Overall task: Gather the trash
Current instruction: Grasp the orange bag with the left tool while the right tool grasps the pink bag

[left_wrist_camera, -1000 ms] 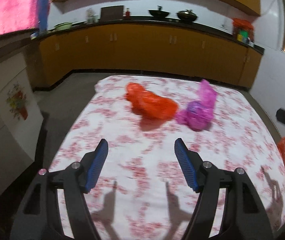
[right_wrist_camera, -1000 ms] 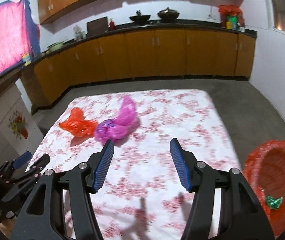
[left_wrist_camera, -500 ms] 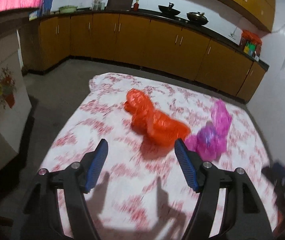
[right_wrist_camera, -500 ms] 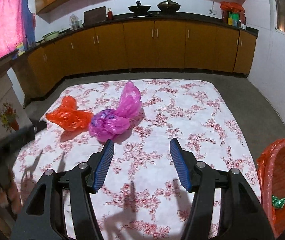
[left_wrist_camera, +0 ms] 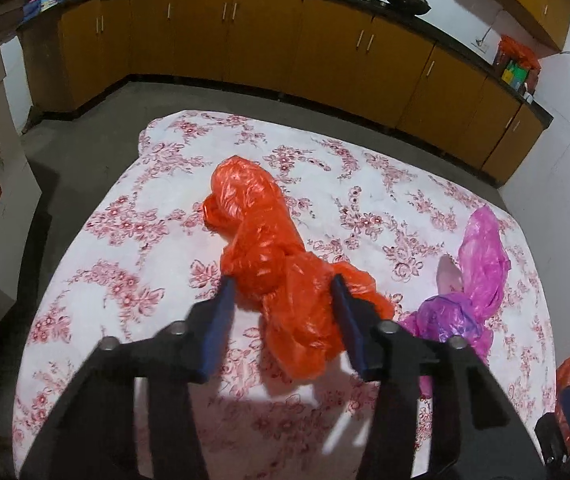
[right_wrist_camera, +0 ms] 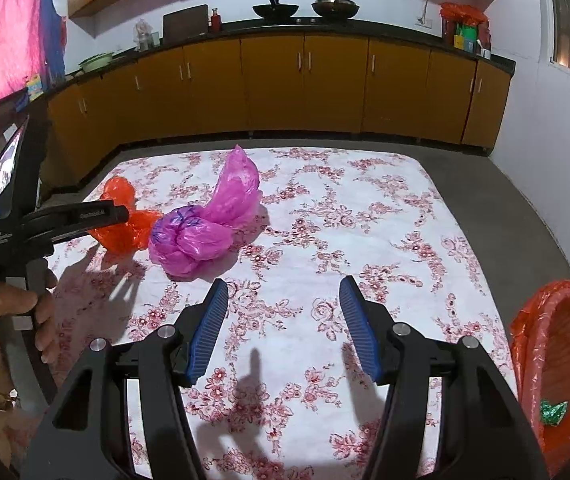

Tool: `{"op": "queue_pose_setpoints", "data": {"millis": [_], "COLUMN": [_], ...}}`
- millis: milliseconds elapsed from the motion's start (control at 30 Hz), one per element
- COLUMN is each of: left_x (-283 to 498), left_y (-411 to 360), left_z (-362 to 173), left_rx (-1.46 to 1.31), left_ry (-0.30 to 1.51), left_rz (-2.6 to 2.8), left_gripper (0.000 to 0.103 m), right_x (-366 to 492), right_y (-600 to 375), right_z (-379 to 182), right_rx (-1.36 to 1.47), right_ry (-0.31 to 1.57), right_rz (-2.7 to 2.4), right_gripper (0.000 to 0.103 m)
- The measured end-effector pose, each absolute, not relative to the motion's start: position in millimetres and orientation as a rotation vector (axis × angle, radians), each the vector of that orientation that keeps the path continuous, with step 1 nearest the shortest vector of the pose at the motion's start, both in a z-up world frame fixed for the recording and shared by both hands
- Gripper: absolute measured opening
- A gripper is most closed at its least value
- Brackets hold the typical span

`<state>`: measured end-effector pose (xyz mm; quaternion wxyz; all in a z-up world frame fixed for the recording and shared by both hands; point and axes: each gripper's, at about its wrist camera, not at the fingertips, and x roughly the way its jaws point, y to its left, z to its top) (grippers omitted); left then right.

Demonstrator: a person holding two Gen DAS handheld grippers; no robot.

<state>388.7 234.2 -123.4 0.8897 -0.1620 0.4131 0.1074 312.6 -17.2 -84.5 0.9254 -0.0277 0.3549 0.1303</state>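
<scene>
A crumpled orange plastic bag (left_wrist_camera: 261, 240) lies on the floral tablecloth (left_wrist_camera: 125, 280). My left gripper (left_wrist_camera: 281, 280) is around its near end, jaws closing, and both blue pads touch the plastic. From the right wrist view the left gripper (right_wrist_camera: 125, 214) reaches in from the left onto the orange bag (right_wrist_camera: 119, 236), held by a person's hand (right_wrist_camera: 9, 308). A pink plastic bag (right_wrist_camera: 205, 232) lies just right of it, also seen as the pink bag (left_wrist_camera: 481, 264). My right gripper (right_wrist_camera: 283, 284) hangs open over bare cloth, nearer than the pink bag, with nothing between its fingers.
A red basket (right_wrist_camera: 557, 340) lined with orange plastic stands off the table's right edge, with a green wrapper (right_wrist_camera: 553, 412) inside. Yellow kitchen cabinets (right_wrist_camera: 305, 88) line the far wall beyond a strip of grey floor. The tablecloth (right_wrist_camera: 405, 220) is bare to the right.
My left gripper moved forward and down to the orange bag and its jaws narrowed around it. My right gripper sank slightly and stayed open.
</scene>
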Motion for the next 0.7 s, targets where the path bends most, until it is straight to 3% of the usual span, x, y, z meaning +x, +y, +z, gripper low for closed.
{"op": "queue_pose_setpoints", "data": {"millis": [33, 167, 700], "left_x": [389.0, 381.9, 302.7], "left_y": [234.3, 234.9, 271.8], "left_z": [-123.7, -122.6, -98.7], "left_rx": [-0.335, -0.313, -0.237], "left_ry": [0.859, 0.837, 0.727], "left_rz": [0.213, 0.205, 0.346], "left_gripper": [0.026, 0.015, 0.014], "right_x": [312.8, 313.4, 346.7], "right_y": [-15.8, -8.2, 39.4], "right_z": [-84.9, -84.8, -89.0], "right_rx": [-0.057, -0.056, 0.017], "right_ry": [0.729, 0.728, 0.701], "right_rz": [0.27, 0.291, 0.377], "right_gripper": [0.059, 0.058, 0.053]}}
